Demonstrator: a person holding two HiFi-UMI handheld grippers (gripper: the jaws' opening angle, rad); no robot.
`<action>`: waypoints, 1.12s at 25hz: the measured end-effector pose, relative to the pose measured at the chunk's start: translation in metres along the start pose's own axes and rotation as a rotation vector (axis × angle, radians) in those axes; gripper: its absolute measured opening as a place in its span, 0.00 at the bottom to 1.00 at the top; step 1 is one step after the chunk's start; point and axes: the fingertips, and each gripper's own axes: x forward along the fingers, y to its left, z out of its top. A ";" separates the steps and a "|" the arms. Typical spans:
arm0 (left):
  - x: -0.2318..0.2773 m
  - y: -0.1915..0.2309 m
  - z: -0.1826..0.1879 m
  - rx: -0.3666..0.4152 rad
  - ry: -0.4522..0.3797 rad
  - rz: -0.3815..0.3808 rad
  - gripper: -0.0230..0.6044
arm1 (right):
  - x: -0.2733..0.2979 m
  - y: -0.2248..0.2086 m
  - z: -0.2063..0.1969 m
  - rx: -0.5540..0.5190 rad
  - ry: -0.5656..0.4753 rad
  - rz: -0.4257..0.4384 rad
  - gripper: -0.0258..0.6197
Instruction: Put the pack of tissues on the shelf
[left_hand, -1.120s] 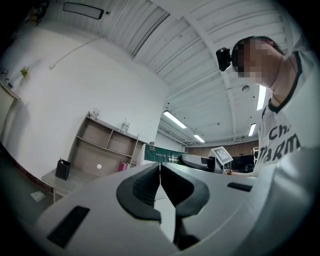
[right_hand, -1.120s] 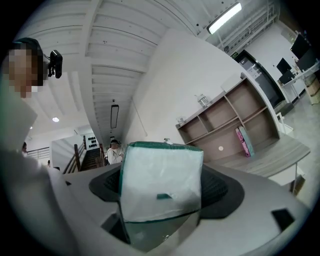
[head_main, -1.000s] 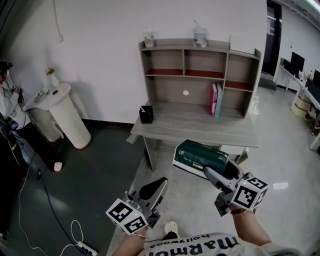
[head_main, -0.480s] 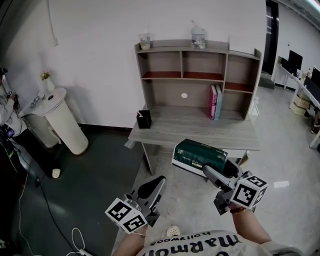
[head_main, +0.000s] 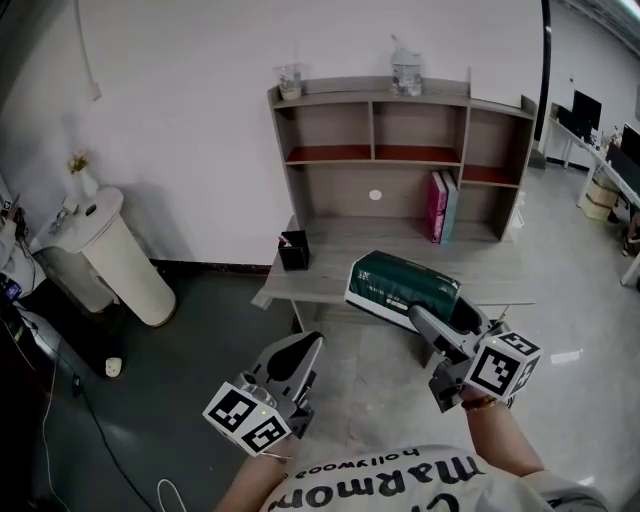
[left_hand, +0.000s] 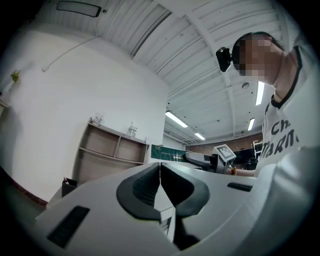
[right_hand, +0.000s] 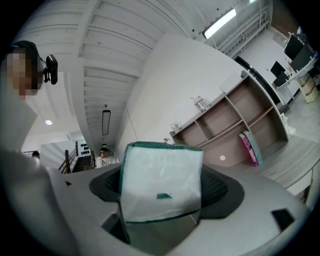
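The pack of tissues (head_main: 402, 285), dark green with a white end, hangs in the air just in front of the desk (head_main: 330, 275); my right gripper (head_main: 443, 328) is shut on its near end. In the right gripper view the pack's white end (right_hand: 161, 178) fills the space between the jaws. The grey shelf unit (head_main: 400, 158) stands on the desk against the wall, also seen in the right gripper view as the shelf unit (right_hand: 235, 120). My left gripper (head_main: 296, 355) hangs low at the left, shut with nothing in it; its pads (left_hand: 159, 187) meet.
Pink and teal books (head_main: 441, 205) stand in the shelf's lower right bay. A black pen holder (head_main: 293, 251) sits at the desk's left end. A bottle (head_main: 405, 72) and a glass jar (head_main: 291, 80) stand on the shelf top. A white cylindrical stand (head_main: 115, 255) is at left.
The pack and my right gripper have risen and moved forward toward the desk's front edge. The shelf and desk now look closer. My left gripper stays shut and low.
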 end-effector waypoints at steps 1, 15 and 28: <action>0.001 0.005 -0.003 -0.009 -0.002 0.006 0.07 | 0.003 -0.002 -0.003 0.003 0.006 -0.009 0.71; -0.005 0.032 -0.062 -0.189 0.079 -0.053 0.07 | 0.058 -0.019 -0.036 0.028 0.122 -0.078 0.71; -0.001 0.071 -0.037 -0.127 0.046 0.005 0.07 | 0.098 -0.016 -0.007 0.012 0.062 -0.030 0.71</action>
